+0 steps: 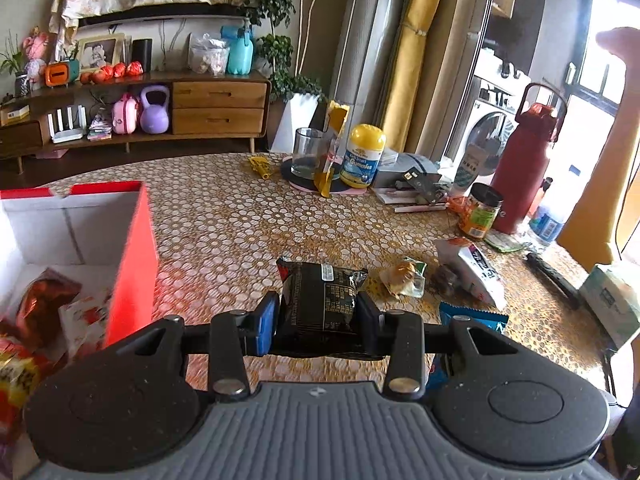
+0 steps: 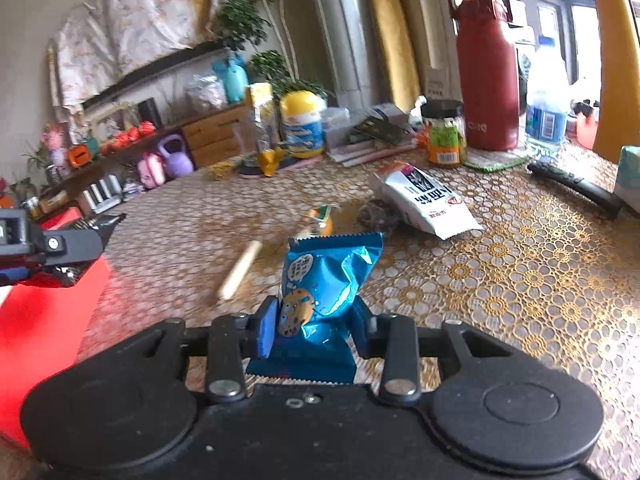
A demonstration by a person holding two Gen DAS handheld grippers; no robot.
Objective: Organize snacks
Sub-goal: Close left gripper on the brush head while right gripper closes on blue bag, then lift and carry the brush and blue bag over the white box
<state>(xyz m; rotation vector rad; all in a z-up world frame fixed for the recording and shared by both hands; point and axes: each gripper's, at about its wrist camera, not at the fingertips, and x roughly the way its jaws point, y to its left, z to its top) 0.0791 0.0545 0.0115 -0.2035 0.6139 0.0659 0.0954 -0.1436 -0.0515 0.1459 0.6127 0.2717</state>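
The left gripper point(image 1: 318, 316) is pinching a black packet point(image 1: 320, 296) above the table point(image 1: 224, 216), just right of the red box point(image 1: 132, 264), which is already holding several wrapped snacks point(image 1: 48, 304).

The right gripper point(image 2: 314, 330) is clamping a blue packet point(image 2: 326, 276). A white bag point(image 2: 424, 200) and a small orange snack point(image 2: 320, 220) are lying loose, so sorting looks partway done.

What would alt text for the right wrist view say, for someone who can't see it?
The right gripper holds a blue snack packet in its jaws over a table with a gold lace-patterned cloth. A white packet lies further back, a red box stands at left, and a red flask rises behind.
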